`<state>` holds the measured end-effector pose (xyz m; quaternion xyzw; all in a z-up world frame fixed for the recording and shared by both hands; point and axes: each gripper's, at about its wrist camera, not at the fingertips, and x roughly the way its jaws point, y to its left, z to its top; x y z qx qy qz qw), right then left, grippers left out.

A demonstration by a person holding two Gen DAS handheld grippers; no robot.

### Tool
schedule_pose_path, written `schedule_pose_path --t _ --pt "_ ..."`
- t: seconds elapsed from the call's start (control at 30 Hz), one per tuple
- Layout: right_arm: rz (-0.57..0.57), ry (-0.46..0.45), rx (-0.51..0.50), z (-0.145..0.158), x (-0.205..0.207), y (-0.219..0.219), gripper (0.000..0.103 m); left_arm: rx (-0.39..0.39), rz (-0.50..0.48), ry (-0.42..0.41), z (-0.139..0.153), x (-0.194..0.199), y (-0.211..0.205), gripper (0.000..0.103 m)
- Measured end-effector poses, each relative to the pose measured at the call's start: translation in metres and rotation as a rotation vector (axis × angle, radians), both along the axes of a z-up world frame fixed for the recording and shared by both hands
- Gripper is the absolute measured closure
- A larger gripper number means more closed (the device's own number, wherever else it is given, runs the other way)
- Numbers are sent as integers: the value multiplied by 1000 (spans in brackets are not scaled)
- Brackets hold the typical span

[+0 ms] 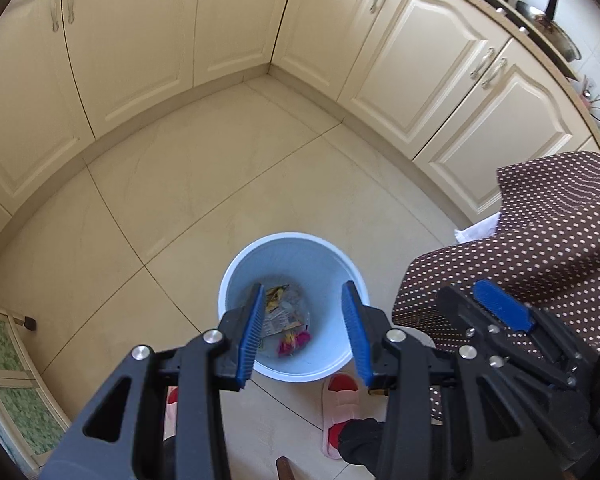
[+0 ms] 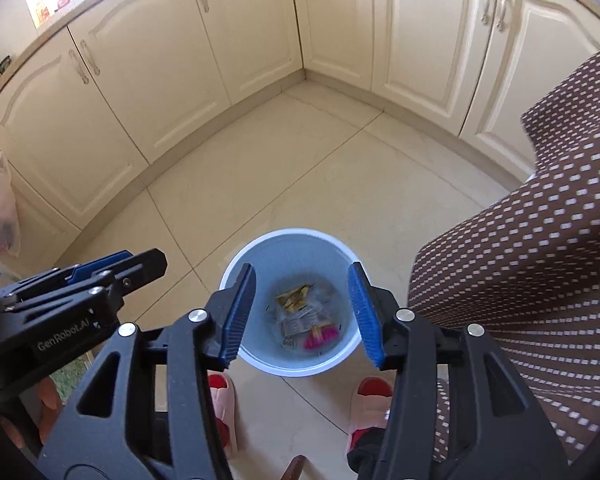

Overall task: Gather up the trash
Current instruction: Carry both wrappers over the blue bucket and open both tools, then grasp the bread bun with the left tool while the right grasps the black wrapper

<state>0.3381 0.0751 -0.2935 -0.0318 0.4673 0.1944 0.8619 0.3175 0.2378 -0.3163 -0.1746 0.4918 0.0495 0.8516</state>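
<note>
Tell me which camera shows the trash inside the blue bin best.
The right wrist view: the wrappers lie in plain sight between the open fingers of the right gripper, on the floor of the bin. In the left wrist view, the left gripper has one finger covering part of the pile.

1. We see a pale blue trash bin (image 2: 292, 248) holding yellow and pink wrappers (image 2: 306, 316).
2. Our hand-held gripper (image 2: 302, 312) pads (image 2: 362, 312) are blue.
3. Cream cabinets (image 2: 140, 80); brown white-dotted cloth (image 2: 540, 260); red-and-pink slippers (image 2: 370, 408).
</note>
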Motion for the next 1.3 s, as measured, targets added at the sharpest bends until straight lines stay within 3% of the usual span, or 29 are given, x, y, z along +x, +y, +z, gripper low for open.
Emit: schedule_pose_path --t 0.13,0.33,0.53,0.67,0.83,1.0,1.3 --pt "-18 -59 16 34 -15 -23 55 24 -28 -72 37 -16 -21 60" --pt "-63 -222 38 109 -58 -77 55 46 -100 -219 107 -45 -70 52" --pt "-170 -399 35 175 -113 -147 53 49 -244 -331 167 -67 -150 48" --pt "-273 -472 23 201 -143 -202 52 51 -378 -375 198 -73 -216 47" --pt "-416 -503 6 216 -167 -272 51 66 -513 -386 214 -70 -290 47" --pt "-515 -462 5 212 -168 -330 49 73 -597 -350 212 -57 -347 47" --pt "-532 -380 27 201 -148 -363 47 119 -636 -265 192 -18 -385 47"
